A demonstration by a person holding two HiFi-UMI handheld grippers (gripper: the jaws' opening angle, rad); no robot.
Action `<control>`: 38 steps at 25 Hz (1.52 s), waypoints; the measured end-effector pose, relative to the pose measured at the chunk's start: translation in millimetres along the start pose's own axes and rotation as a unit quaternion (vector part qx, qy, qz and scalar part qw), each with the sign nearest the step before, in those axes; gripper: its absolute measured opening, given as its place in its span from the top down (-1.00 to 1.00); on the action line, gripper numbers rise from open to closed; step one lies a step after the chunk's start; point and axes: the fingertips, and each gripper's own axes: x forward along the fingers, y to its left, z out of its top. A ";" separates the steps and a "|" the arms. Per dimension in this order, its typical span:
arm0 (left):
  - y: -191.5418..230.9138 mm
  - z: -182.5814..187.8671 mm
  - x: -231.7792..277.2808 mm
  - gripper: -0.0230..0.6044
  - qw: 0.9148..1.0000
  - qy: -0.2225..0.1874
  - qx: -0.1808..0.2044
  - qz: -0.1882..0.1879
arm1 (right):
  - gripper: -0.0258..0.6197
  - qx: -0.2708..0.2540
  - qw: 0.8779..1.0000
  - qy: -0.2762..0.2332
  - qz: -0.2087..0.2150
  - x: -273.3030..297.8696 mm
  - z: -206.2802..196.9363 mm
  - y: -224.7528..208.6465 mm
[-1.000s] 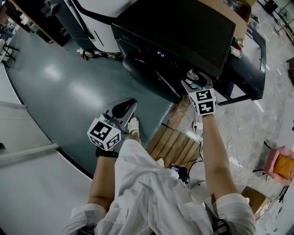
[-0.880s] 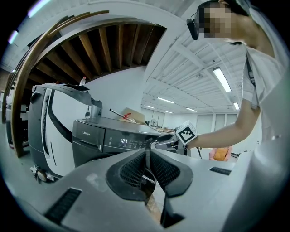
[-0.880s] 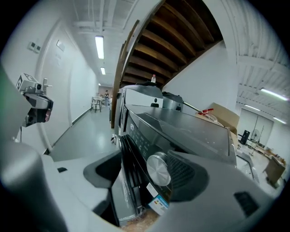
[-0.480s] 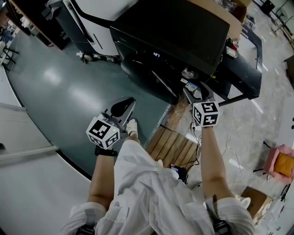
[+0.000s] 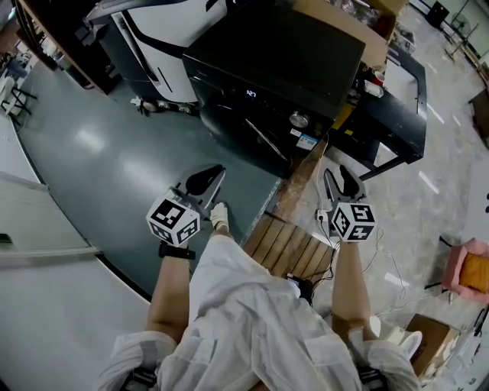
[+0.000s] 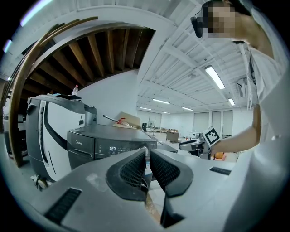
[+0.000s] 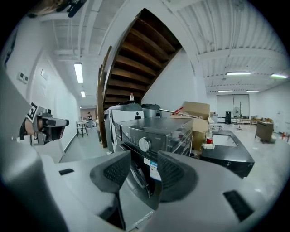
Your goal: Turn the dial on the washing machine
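Observation:
The black front-loading washing machine (image 5: 290, 53) stands ahead of me, its lit display (image 5: 250, 93) on the front panel and the round silver dial (image 5: 299, 120) to the display's right. My right gripper (image 5: 337, 177) hangs below and right of the dial, apart from it, open and empty. In the right gripper view the dial (image 7: 144, 144) shows just above the gap of the right gripper (image 7: 144, 159). My left gripper (image 5: 214, 172) is held low over the green floor, jaws closed together on nothing. Past the left gripper (image 6: 147, 156), the left gripper view shows the machine (image 6: 104, 140).
A white appliance (image 5: 164, 30) stands left of the washer. A cardboard box (image 5: 359, 23) sits behind it and a black bench (image 5: 390, 114) to its right, with a red cup (image 7: 209, 139) on it. Wooden slats (image 5: 294, 244) and cables lie at my feet.
My right gripper has drawn back from the dial toward me and now hangs clear of it. The left gripper has barely moved.

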 end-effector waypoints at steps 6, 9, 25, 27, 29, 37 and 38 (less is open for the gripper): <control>-29.5 10.1 -10.9 0.83 1.000 -0.001 0.011 -0.002 | 0.48 0.011 0.999 -0.035 -0.023 -61.2 13.1 -12.9; -43.4 17.2 -17.2 0.83 1.000 -0.007 0.016 -0.001 | 0.65 0.015 0.998 -0.055 -0.026 -89.1 21.6 -13.8; -87.8 42.3 -43.2 0.83 0.999 -0.023 0.038 0.012 | 0.92 0.021 0.994 -0.075 -0.072 -206.2 21.2 -33.2; -93.8 40.2 -42.1 0.83 0.999 -0.019 0.039 0.007 | 0.92 0.019 0.994 -0.078 -0.072 -213.4 21.9 -33.5; -99.0 38.8 -41.0 0.83 0.999 -0.016 0.041 0.003 | 0.92 0.018 0.994 -0.081 -0.073 -219.8 22.9 -33.8; -110.4 40.4 -37.5 0.83 0.999 -0.018 0.044 -0.005 | 0.92 0.016 0.993 -0.091 -0.080 -238.6 24.5 -33.5; -111.7 39.8 -36.7 0.83 0.999 -0.018 0.044 -0.007 | 0.92 0.017 0.992 -0.091 -0.081 -240.3 24.1 -33.6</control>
